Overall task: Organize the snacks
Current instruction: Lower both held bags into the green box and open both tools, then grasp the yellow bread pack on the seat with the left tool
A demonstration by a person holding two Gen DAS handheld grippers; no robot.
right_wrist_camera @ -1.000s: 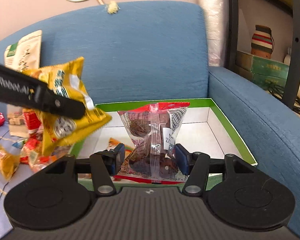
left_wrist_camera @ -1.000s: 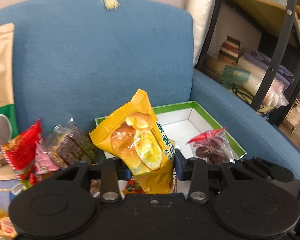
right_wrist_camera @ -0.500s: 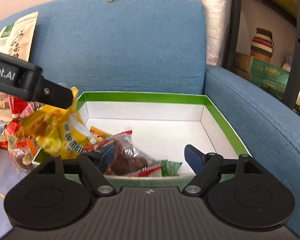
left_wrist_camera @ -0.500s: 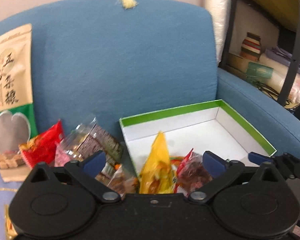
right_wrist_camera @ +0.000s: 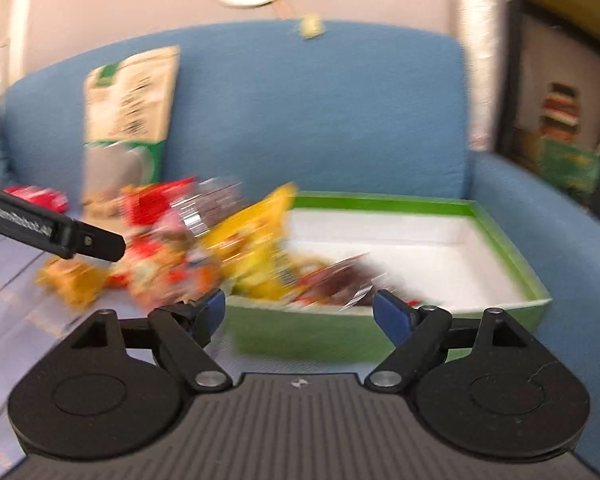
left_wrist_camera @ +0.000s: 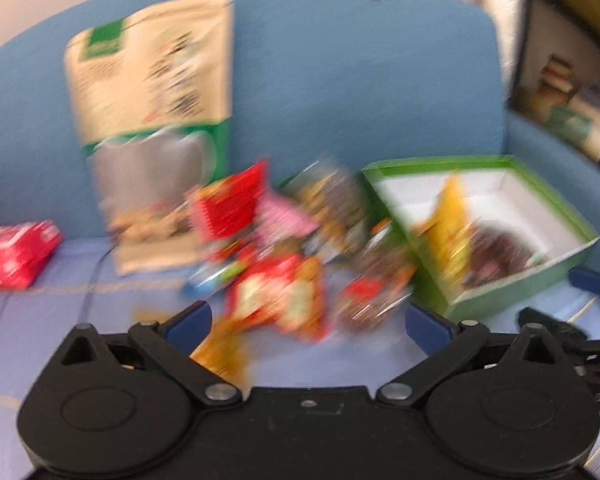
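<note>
Both packets dropped into green box (right_wrist_camera: 388, 336); left gripper (left_wrist_camera: 306, 322), right gripper (right_wrist_camera: 298, 310) now spread, empty. Risk: yellow packet (right_wrist_camera: 256, 240) leans over near-left rim, could tip out.

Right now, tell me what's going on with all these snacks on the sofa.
A person is sorting snacks with two handheld grippers. The left gripper and the right gripper are both open and hold nothing. A yellow packet and a dark, clear-wrapped snack lie in the green box on the blue sofa. A pile of loose snacks waits left of the box, beside a tall beige bag. Both views are blurred.
</note>
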